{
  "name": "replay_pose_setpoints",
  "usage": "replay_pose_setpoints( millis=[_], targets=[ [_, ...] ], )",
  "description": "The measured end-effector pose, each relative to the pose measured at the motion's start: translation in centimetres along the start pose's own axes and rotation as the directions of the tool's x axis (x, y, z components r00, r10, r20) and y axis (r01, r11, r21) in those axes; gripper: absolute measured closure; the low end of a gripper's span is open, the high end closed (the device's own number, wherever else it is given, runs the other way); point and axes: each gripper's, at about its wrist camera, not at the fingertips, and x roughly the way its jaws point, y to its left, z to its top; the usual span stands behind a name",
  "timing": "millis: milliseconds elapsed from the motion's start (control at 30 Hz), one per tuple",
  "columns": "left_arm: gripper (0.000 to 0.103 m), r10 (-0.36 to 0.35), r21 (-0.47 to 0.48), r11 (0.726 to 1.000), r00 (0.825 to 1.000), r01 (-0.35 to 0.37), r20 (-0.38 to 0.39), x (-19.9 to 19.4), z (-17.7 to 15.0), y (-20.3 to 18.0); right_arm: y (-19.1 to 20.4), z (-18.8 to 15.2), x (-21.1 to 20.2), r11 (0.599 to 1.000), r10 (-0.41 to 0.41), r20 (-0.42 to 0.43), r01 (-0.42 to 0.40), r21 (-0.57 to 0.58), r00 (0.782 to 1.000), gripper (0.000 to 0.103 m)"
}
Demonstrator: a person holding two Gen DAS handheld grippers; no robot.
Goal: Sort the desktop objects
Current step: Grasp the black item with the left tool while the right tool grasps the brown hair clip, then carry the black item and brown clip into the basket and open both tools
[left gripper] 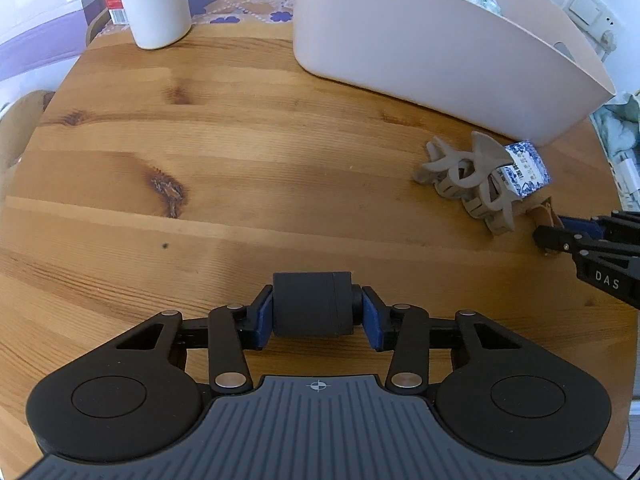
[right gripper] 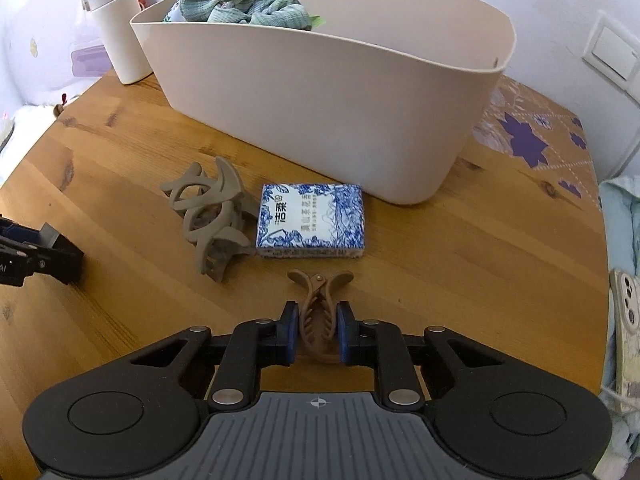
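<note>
In the left wrist view the left hand-held gripper (left gripper: 318,317) sits low in the centre of the frame, its blue-padded fingers (left gripper: 264,320) clamped on the two ends of a dark grey cylinder-shaped block (left gripper: 313,305), which lies crosswise between them over the wooden desk (left gripper: 248,152). In the right wrist view the right hand-held gripper (right gripper: 318,334) is likewise at lower centre, its pads pressed against both sides of a small brown hair clip (right gripper: 318,316); the clip's curved handles stick out past the fingertips, toward the top of the frame.

Just above the small clip in the right wrist view lies a flat blue-and-white patterned box (right gripper: 311,221), and touching the box's left edge is a large beige claw clip (right gripper: 208,220), resting on its side. Behind both, filling the upper middle of the frame, stands a pale bin (right gripper: 320,112) with green cloth (right gripper: 248,4) heaped inside at its upper left. A white tumbler (right gripper: 118,28) stands at the upper left, just beside the bin. The left hand-held gripper shows at the left edge of this view, well apart from the large clip.

In the left wrist view the bin occupies the upper right, the tumbler the upper left, and the large clip and box lie at the right, near the bin's foot. The tip of the right hand-held gripper enters at the right edge, just below them.
</note>
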Motion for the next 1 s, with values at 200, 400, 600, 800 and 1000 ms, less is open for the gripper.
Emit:
replay_pose_setpoints(
  millis=[200, 400, 600, 800, 1000],
  targets=[
    [0.058, -0.003, 0.016, 1.0, 1.0, 0.002, 0.009, -0.6, 0.4, -0.2, 0.1, -0.1, -1.4, 1.0, 0.013, 0.022, -0.013, 0.002, 1.0, 0.085],
    [0.058, -0.012, 0.047, 0.999, 1.0, 0.011, 0.023, -1.7, 1.0, -0.4, -0.5, 0.2, -3.4, 1.0, 0.023, 0.042, -0.024, 0.013, 0.999, 0.085],
    [0.058, -0.018, 0.089, 0.996, 0.998, 0.013, 0.057, -3.4, 2.4, -0.1, -1.5, 0.9, -5.2, 0.999, 0.023, 0.085, -0.027, 0.041, 0.996, 0.085],
    [0.058, -0.024, 0.106, 0.994, 0.995, 0.014, 0.093, -4.8, 4.3, 0.1, -2.2, 1.9, -7.5, 0.999, 0.022, 0.128, -0.028, 0.045, 0.992, 0.085],
    [0.058, -0.036, 0.119, 0.993, 0.991, 0.02, 0.132, -6.2, 6.4, 0.3, -2.9, 3.0, -9.6, 0.998, 0.012, 0.181, -0.022, 0.052, 0.983, 0.085]
  ],
)
